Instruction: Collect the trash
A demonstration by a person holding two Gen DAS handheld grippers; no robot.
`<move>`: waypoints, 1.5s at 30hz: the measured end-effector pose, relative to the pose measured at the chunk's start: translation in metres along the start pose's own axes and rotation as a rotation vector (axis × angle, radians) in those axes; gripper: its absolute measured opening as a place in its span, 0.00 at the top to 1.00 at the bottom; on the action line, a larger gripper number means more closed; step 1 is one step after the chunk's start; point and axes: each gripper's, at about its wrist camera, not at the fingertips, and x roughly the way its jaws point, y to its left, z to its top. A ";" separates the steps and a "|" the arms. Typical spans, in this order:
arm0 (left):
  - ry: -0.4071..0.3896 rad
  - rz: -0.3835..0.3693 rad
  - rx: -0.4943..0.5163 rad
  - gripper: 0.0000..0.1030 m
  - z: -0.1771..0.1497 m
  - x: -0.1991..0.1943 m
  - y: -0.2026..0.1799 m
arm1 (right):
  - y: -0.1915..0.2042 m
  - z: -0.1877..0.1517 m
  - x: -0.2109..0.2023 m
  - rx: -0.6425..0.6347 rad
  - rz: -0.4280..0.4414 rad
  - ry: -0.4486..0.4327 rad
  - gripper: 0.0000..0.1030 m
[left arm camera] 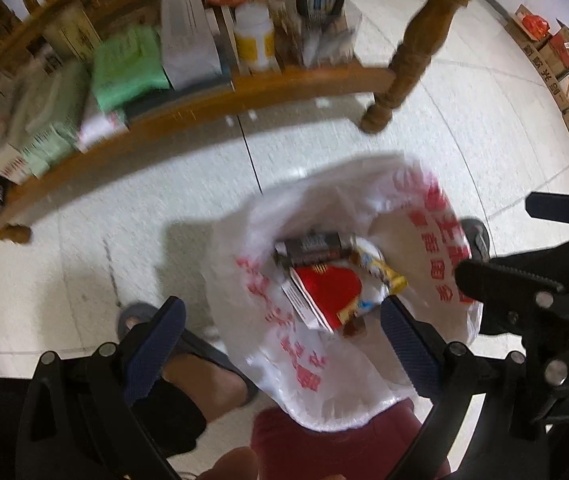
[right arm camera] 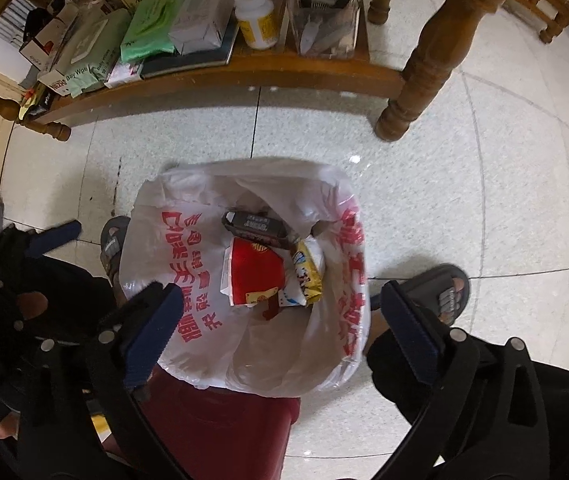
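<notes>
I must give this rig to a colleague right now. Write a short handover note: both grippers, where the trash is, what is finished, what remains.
Left gripper: open, holds nothing, above the bin.
Right gripper: open, holds nothing, above the same bin.
The red bin with the white plastic bag stands on the floor between the person's feet.
Done: a dark carton, a red and white box and a yellow wrapper lie in the bag.
Left: no loose trash shows on the floor here. Check elsewhere; the wooden shelf holds stored goods, probably not trash.
</notes>
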 end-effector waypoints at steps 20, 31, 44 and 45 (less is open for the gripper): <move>-0.342 0.118 -0.190 0.08 0.038 -0.146 0.046 | 0.020 0.015 -0.170 -0.030 -0.014 -0.327 0.07; -0.474 0.173 -0.229 0.08 0.052 -0.220 0.068 | 0.032 0.022 -0.235 -0.052 -0.018 -0.443 0.07; -0.634 0.227 -0.260 0.08 0.062 -0.303 0.093 | 0.040 0.034 -0.310 -0.040 -0.053 -0.640 0.07; -0.646 0.226 -0.266 0.08 0.063 -0.309 0.096 | 0.040 0.036 -0.314 -0.038 -0.055 -0.652 0.07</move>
